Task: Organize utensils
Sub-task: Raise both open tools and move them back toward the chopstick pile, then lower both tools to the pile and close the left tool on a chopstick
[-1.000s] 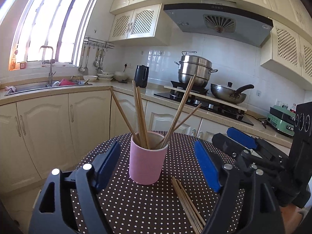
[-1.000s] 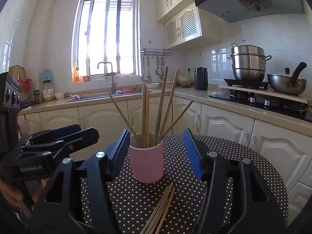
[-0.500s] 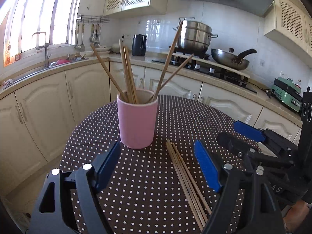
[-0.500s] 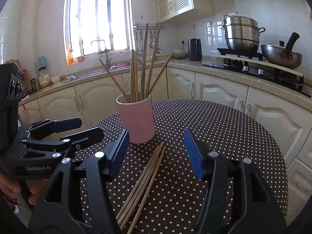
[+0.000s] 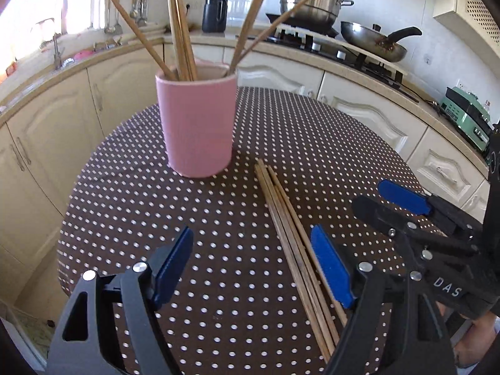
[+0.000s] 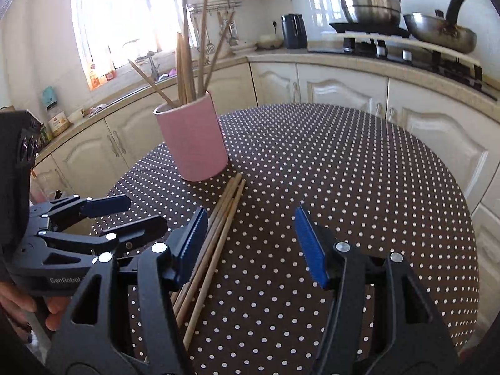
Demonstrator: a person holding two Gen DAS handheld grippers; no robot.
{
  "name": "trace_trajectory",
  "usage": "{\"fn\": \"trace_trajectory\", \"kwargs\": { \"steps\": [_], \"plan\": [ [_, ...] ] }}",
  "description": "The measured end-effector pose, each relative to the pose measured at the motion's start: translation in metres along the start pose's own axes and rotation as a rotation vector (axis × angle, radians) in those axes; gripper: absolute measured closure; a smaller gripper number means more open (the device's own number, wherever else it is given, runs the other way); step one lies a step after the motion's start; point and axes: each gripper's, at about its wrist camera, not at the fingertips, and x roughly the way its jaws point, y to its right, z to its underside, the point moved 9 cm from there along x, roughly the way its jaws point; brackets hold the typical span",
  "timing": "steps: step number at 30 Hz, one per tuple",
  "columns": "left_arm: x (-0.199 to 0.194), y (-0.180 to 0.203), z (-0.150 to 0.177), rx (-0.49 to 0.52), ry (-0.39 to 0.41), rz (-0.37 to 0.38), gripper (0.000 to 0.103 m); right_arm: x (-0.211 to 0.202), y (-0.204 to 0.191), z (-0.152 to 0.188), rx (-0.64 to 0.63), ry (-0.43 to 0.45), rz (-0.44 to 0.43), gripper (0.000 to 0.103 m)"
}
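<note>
Both views have dipped toward the counter (image 5: 125, 187); left hand-held gripper (image 5: 253, 268) and right hand-held gripper (image 6: 250, 243) hang spread apart, empty, over loose chopsticks (image 5: 290, 237) lying beside the pink cup (image 5: 197, 125).

Bright window (image 6: 122, 15) glare; fisheye-bent edges; sharp focus.

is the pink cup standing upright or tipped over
Upright. The pink cup stands on its base on the dotted tablecloth, open rim up, with chopsticks sticking out of the top.
</note>
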Motion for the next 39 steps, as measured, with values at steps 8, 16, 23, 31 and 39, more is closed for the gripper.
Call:
{"fn": "trace_trajectory", "kwargs": {
  "steps": [8, 16, 23, 31, 39],
  "plan": [
    [0.029, 0.011, 0.017, 0.047, -0.129, -0.015, 0.051, 0.011, 0.017, 0.01, 0.087, -0.088, -0.015, 0.045],
    [0.043, 0.021, 0.023, 0.045, -0.162, 0.005, 0.055, 0.015, 0.019, 0.014, 0.091, -0.122, -0.026, 0.045],
    [0.047, 0.02, 0.019, 0.065, -0.183, -0.029, 0.055, 0.017, 0.019, 0.014, 0.08, -0.14, -0.025, 0.045],
    [0.057, 0.019, 0.014, 0.131, -0.197, -0.138, 0.054, 0.026, 0.016, 0.014, 0.055, -0.191, -0.004, 0.045],
    [0.051, -0.005, 0.014, 0.085, -0.208, -0.114, 0.093, 0.046, 0.0, 0.019, 0.002, -0.319, -0.001, 0.05]
  ]
}}
